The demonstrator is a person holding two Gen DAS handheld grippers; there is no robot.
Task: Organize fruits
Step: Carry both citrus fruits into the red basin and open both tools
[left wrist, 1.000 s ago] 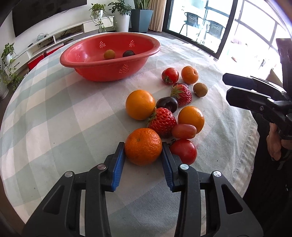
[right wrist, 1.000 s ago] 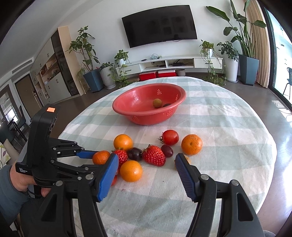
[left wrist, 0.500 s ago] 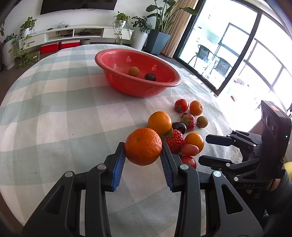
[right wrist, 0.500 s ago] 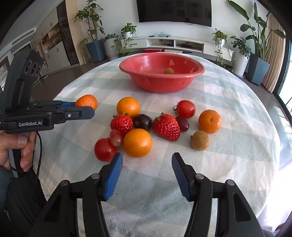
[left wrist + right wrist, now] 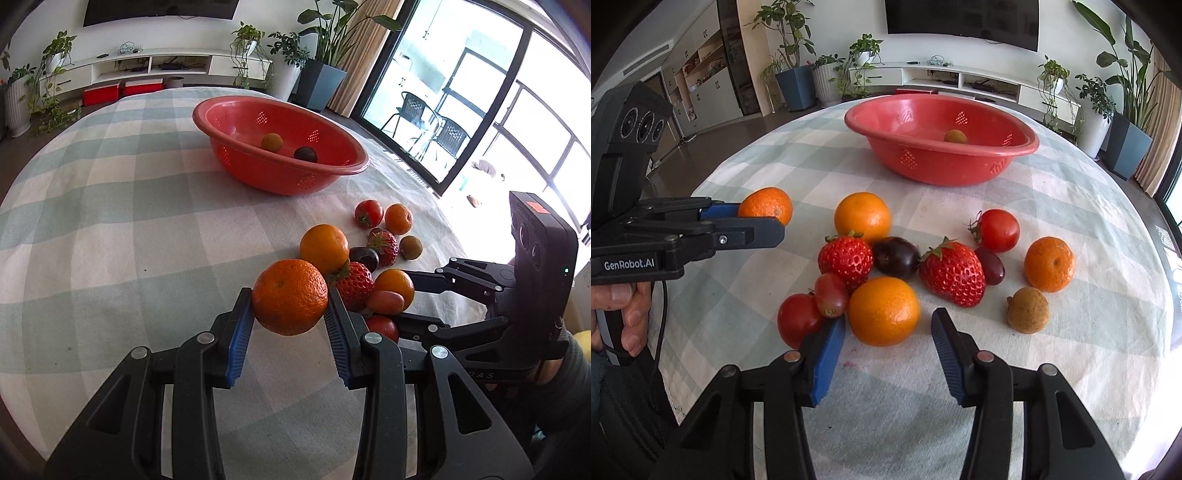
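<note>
Left wrist view: left gripper clenched on mandarin, held above checked tablecloth; red basket beyond holds two small fruits | Right wrist view: right gripper released, fingers straddling orange in the fruit cluster; tomato just left; left gripper grasps mandarin off the cloth
</note>
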